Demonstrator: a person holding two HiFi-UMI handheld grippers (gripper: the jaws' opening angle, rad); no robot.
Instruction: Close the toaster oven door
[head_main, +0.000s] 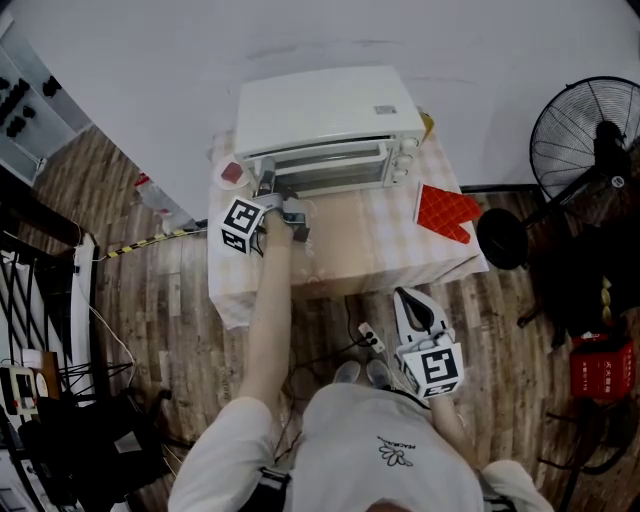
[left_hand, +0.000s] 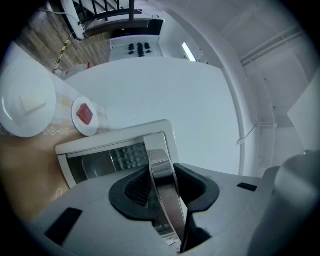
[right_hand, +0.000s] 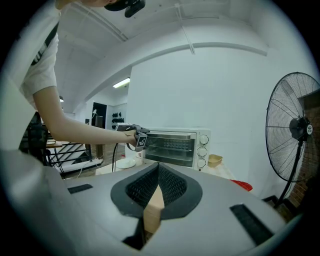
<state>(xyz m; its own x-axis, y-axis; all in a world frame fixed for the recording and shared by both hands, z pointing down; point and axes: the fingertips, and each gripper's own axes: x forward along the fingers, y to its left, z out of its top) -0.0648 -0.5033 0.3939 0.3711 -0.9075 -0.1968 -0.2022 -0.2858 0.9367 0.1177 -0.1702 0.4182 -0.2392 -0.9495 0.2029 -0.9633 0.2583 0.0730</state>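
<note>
one step only, and it looks about done: the toaster oven (head_main: 330, 115) sits at the back of the counter (head_main: 360, 245), near the wall. its door (head_main: 335, 168) stands upright, flush w/ the front in both the head view and the right gripper view. no gap shows along the door's top edge, so the closing itself reads as finished. left to do, prob: let go of the handle (left_hand: 158, 160) and draw the l tongs (left_hand: 163, 169) clear w/o tugging the door open again.

l tongs: jaws apart, the metal handle bar running btwn them. the pads look slack beside it rather than clamped, though the fit is close. r tongs (right_hand: 158, 170): tips together, nothing held, low by the person's side and well apart from the counter.

containers:
- oven cavity, seen thru the glass, shows only rack-like bars. no food or tray made out.
- small white dish (head_main: 232, 173) just left of the oven carries a red piece (left_hand: 85, 115).
- bigger white round dish (left_hand: 25, 107) near it has a pale lump on it, can't tell what.
- small tan bowl (right_hand: 215, 160) stands at the oven's right, beside the knobs (right_hand: 202, 150). contents hidden.
- red mitt (head_main: 445, 212) lies flat on the counter's right part, in nothing.
</note>
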